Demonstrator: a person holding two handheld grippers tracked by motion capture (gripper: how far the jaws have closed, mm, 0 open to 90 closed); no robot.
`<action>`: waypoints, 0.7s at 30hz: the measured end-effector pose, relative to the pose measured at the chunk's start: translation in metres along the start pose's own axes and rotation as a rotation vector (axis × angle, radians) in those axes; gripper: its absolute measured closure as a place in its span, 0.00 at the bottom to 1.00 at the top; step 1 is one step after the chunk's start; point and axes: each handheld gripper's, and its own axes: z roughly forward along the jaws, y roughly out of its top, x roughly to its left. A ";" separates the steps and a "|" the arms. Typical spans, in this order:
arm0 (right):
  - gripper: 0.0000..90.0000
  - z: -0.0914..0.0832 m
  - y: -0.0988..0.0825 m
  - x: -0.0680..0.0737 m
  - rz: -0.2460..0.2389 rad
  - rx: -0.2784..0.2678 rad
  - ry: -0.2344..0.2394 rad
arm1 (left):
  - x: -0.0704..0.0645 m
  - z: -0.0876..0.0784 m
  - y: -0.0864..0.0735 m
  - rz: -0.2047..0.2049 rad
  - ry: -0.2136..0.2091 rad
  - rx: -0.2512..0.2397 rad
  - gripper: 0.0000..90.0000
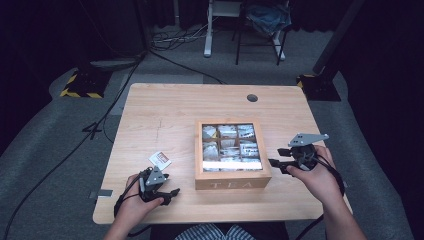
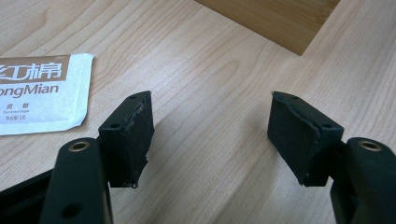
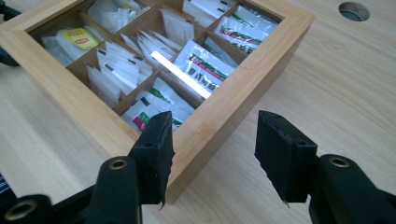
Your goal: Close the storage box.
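Sachet (image 1: 160, 160) of sugar or tea, white with a brown band, lies flat on the desk (image 1: 165, 110) at the left, just beyond my left tool (image 1: 170, 193). In the left gripper view I see the same sachet (image 2: 39, 93) to the left of the black jaws, printed with brown lettering, apart from the left pad and not touched by it. My left tool is spread, with bare wood grain between its pads (image 2: 135, 140), and it sits low near the near edge of the desk, held in the left hand (image 1: 137, 205).

Moving right, the wooden tea box (image 1: 232, 184) stands near the middle of the desk, its front wall lettered TEA and facing me. It has a light wooden frame, and through the top I see compartments packed with white tea bags and sachets. A bright strip of reflected light runs across the near row. In the left gripper view a corner of the box (image 2: 280, 21) shows at the far right.

Further right, my right tool (image 1: 276, 164) is held in the right hand (image 1: 315, 180) just beside the box's right wall, pointing toward it. In the right gripper view the jaws stand apart and pinch nothing. One pad (image 3: 156, 154) is in front of the box's frame (image 3: 224, 112), the other (image 3: 280, 154) over bare desk. I cannot tell whether the pad touches the wood. A round cable hole (image 1: 252, 98) sits in the desk at the far right.
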 end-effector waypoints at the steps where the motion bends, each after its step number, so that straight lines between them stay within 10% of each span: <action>1: 0.52 0.000 -0.001 -0.002 0.005 -0.005 -0.002 | 0.000 0.000 0.000 0.002 -0.001 0.001 0.36; 21: 0.47 0.008 -0.023 -0.053 0.080 -0.118 -0.108 | 0.001 0.001 0.001 0.003 0.010 0.004 0.34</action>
